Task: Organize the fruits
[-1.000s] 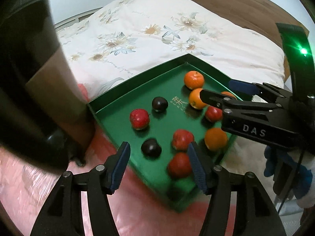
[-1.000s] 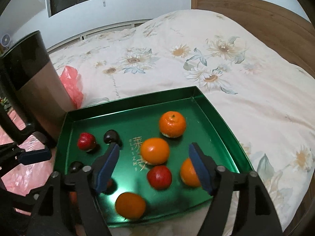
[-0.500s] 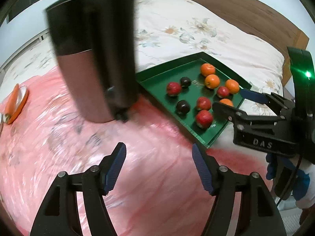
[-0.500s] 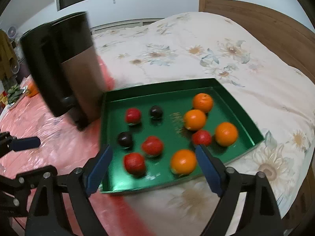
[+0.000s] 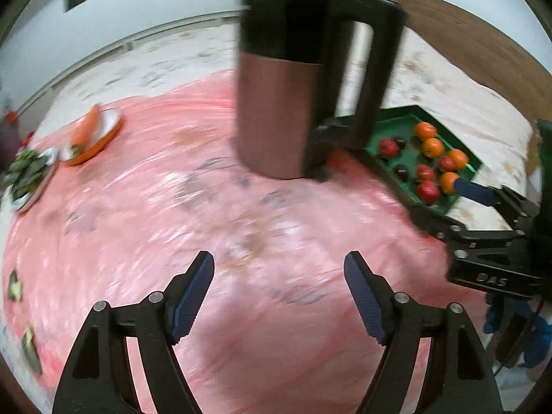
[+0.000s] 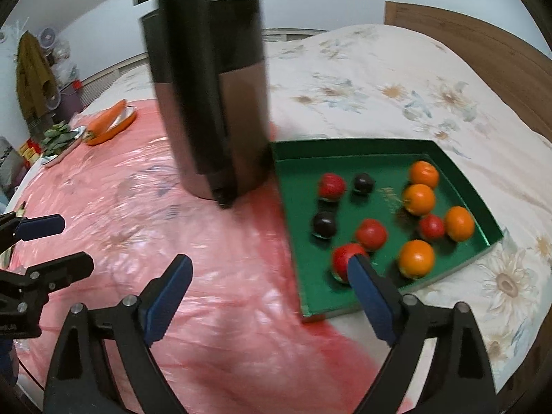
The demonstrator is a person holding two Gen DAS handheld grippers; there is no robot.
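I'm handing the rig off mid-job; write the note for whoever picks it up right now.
Left tool: open, nothing between its fingers; its jaws have just been opening. It hangs over the pink sheet.
Right tool: open and empty, at the near left edge of the green tray.
Fruit: four oranges, four red fruits and two dark ones, all loose and mixed in the tray, beside the tall jug.
Done: no sorting visible.
Left: group the fruit by kind.

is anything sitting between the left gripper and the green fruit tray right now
Yes. In the left wrist view the tall kettle stands on the pink sheet just left of the green tray, partly hiding its near corner. The open, empty left gripper has bare sheet ahead.
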